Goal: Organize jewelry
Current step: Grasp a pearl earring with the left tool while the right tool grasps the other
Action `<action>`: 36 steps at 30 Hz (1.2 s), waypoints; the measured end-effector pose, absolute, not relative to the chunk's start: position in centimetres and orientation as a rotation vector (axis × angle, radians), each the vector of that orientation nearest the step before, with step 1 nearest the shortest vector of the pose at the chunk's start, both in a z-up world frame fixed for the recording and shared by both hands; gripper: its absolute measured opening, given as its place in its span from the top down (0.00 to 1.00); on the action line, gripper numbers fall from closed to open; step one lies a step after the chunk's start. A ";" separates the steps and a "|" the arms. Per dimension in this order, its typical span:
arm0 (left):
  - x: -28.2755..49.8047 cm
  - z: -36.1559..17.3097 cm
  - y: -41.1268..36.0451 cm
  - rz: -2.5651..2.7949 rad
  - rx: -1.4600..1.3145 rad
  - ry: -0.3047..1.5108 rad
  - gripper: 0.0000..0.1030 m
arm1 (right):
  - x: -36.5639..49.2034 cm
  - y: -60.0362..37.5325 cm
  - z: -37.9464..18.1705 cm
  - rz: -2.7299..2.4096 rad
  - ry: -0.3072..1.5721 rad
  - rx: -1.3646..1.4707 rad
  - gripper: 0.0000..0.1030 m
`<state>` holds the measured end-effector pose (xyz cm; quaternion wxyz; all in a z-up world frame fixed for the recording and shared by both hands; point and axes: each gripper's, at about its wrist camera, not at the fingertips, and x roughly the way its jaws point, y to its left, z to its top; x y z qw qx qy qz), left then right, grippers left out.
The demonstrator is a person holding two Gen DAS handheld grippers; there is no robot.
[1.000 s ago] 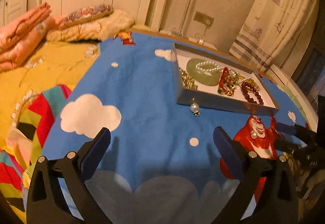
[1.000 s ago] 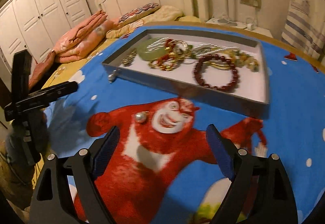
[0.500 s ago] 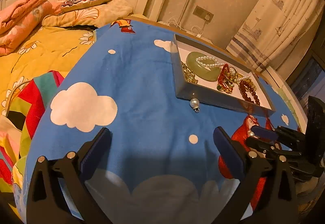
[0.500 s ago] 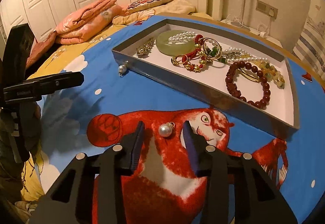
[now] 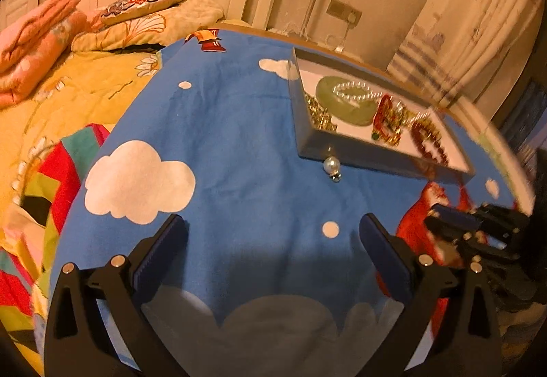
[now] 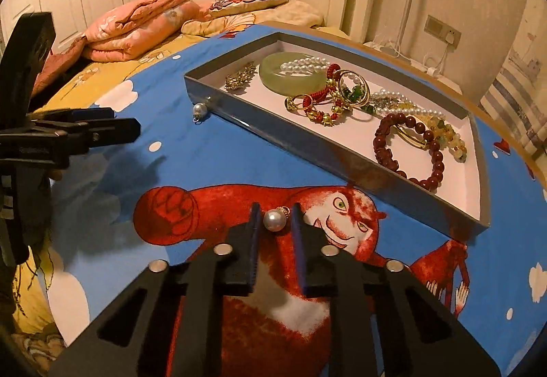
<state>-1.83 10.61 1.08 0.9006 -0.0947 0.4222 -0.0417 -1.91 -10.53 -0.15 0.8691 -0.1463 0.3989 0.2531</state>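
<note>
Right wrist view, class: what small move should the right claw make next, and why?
Probably lift straight up. The right claw has just been closing around the round white pearl earring on the blue cartoon cloth, beside the grey tray it likely belongs in.

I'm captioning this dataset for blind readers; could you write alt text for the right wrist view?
The right gripper has just been closing around a round white pearl earring on a blue cartoon-print cloth; beyond it, a shallow grey tray holds bracelets.
</note>
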 end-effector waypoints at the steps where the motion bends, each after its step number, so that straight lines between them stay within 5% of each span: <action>1: -1.7 1.0 10.2 -0.076 -0.163 0.885 0.02 | -2.0 -10.5 -0.2 0.528 0.833 -0.309 0.84; 12: -0.3 2.1 6.8 -0.060 -0.111 0.880 0.08 | -2.3 -12.8 0.5 0.520 0.825 -0.196 0.84; 15: 1.7 2.8 5.1 -0.017 -0.085 0.874 0.24 | -2.7 -12.9 0.7 0.523 0.811 -0.192 0.84; 17: 2.9 2.5 4.3 -0.018 -0.064 0.893 0.45 | -2.9 -13.1 0.7 0.528 0.807 -0.186 0.84; 24: 4.6 1.2 3.0 0.016 -0.023 0.903 0.62 | -2.8 -14.0 0.7 0.545 0.815 -0.129 0.84; 27: 4.3 1.0 2.2 -0.001 0.019 0.881 0.84 | -3.1 -13.9 0.7 0.551 0.813 -0.124 0.84; 36: 2.6 1.3 4.3 -0.037 -0.117 0.854 0.87 | -3.4 -14.3 0.9 0.559 0.796 -0.103 0.84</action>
